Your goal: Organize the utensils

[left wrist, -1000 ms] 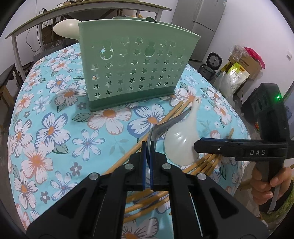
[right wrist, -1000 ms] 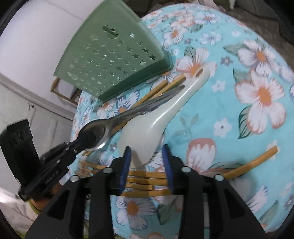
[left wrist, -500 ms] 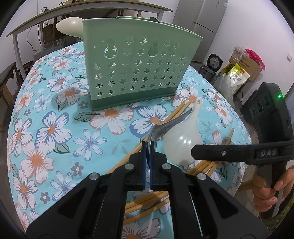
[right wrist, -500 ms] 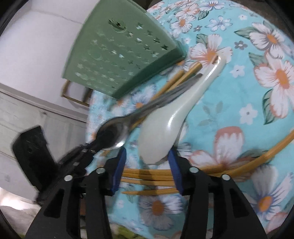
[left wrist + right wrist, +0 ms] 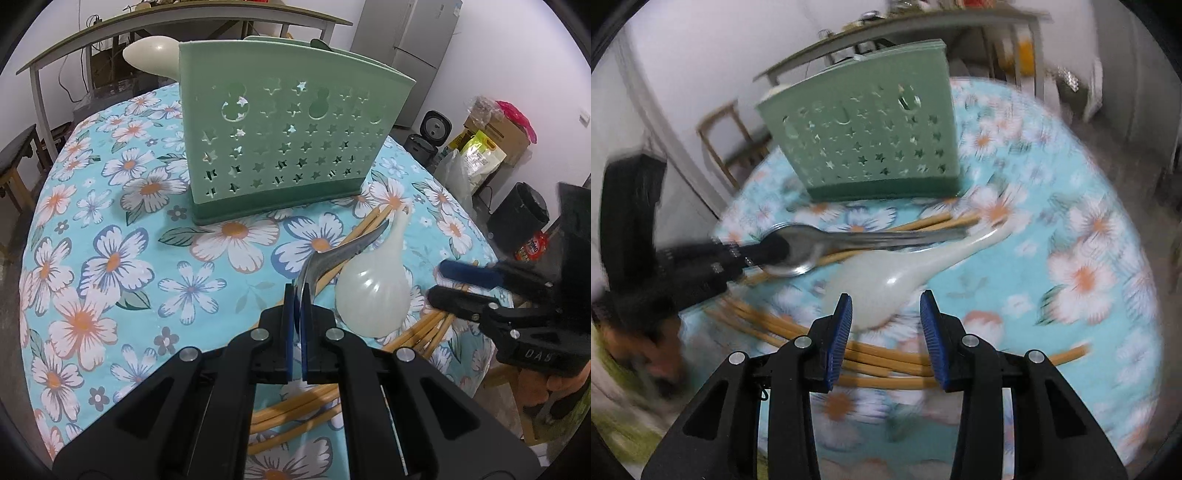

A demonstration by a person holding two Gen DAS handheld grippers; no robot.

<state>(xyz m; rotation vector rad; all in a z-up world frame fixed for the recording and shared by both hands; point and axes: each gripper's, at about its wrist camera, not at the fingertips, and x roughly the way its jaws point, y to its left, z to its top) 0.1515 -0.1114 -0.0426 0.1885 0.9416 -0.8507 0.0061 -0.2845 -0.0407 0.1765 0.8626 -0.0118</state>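
Observation:
My left gripper point(image 5: 297, 291) is shut on the bowl end of a metal spoon point(image 5: 343, 251), whose handle points toward the green star-punched utensil holder point(image 5: 284, 147). From the right wrist view, that metal spoon point(image 5: 849, 240) hangs just above the chopsticks. A white ceramic spoon point(image 5: 373, 295) lies on the floral tablecloth beside it. My right gripper point(image 5: 885, 297) is open, with the white spoon point(image 5: 886, 284) bowl just beyond its blue pads point(image 5: 842, 332), untouched. In the left wrist view the right gripper point(image 5: 441, 282) hovers to the right of that spoon. Several bamboo chopsticks point(image 5: 886, 365) lie under both grippers.
A cream spoon point(image 5: 151, 55) sticks out of the holder's left end. The round table point(image 5: 92, 221) drops off at right, where boxes and bags point(image 5: 491, 136) sit on the floor. A person's hand point(image 5: 543, 384) grips the right tool. A long bench point(image 5: 177, 18) stands behind.
The right gripper has rolled toward upright and lifted a little away from the white spoon, which stays on the cloth. The left gripper holds still with the metal spoon.

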